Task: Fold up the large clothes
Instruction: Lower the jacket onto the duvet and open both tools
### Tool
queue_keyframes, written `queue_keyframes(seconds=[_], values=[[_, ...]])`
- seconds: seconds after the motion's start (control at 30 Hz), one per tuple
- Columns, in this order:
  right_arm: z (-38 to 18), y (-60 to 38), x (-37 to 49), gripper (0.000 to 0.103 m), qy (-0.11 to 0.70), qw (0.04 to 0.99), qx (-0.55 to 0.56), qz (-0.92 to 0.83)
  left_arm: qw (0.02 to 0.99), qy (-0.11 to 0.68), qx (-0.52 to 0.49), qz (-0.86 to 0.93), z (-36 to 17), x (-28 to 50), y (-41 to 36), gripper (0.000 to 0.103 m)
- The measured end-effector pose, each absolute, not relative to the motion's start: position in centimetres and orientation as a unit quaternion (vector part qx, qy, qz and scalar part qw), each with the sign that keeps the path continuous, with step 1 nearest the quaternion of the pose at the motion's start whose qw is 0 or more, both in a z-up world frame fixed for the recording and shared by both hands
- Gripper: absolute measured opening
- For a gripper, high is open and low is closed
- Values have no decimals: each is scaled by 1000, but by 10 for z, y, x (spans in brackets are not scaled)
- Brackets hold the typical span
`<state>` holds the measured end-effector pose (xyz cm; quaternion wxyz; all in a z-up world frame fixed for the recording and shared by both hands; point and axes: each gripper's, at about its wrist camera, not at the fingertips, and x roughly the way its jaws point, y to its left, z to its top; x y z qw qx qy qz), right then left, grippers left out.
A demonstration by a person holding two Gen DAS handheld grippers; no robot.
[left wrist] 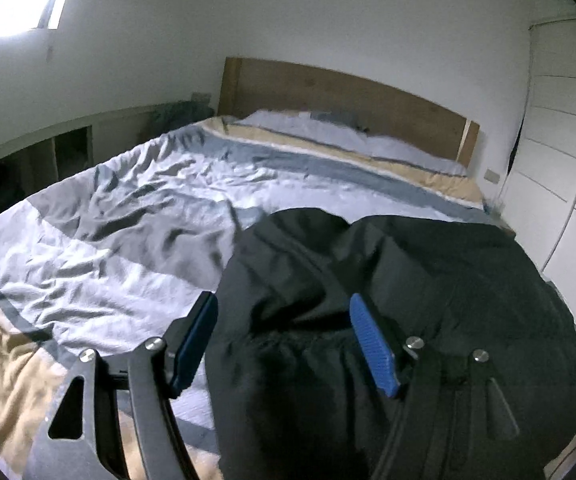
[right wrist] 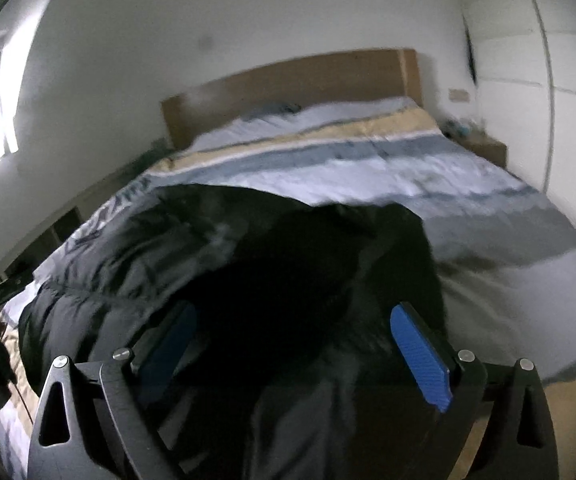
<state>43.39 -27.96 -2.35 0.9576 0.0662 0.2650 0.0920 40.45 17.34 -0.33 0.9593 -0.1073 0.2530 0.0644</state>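
Two grippers, left point(left wrist: 282, 340) and right point(right wrist: 300, 354), both gaping wide, holding nothing, over a black puffy jacket point(left wrist: 388, 280) at the bed's point(left wrist: 128, 216) foot edge. Looks light, squishy, slippery; I'd pinch seams.

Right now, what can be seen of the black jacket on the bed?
The jacket is black, puffy and quilted, with a slightly shiny shell; stitched seams show in the right wrist view. It lies bunched and rumpled, not yet folded flat, on the striped duvet at the near end of the bed. The left gripper and right gripper both hang open above it with dark fabric between their blue pads; whether any pad touches it cannot be told. Zip and sleeves are too dark to make out.
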Motion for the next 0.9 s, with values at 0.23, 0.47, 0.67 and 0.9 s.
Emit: queue_keyframes(seconds=[0.23,0.47,0.67,0.9], values=[[-18,-264,432,97,235,961,44,139,966,242,-86,37,-17,404,151,67],[-17,-248,426,97,231,961,32,147,968,237,-76,40,-15,400,139,67],[-11,-237,419,100,230,964,21,130,968,235,-83,36,-9,397,130,67],[-6,-218,401,103,218,966,20,135,964,248,-90,15,-14,383,110,72]])
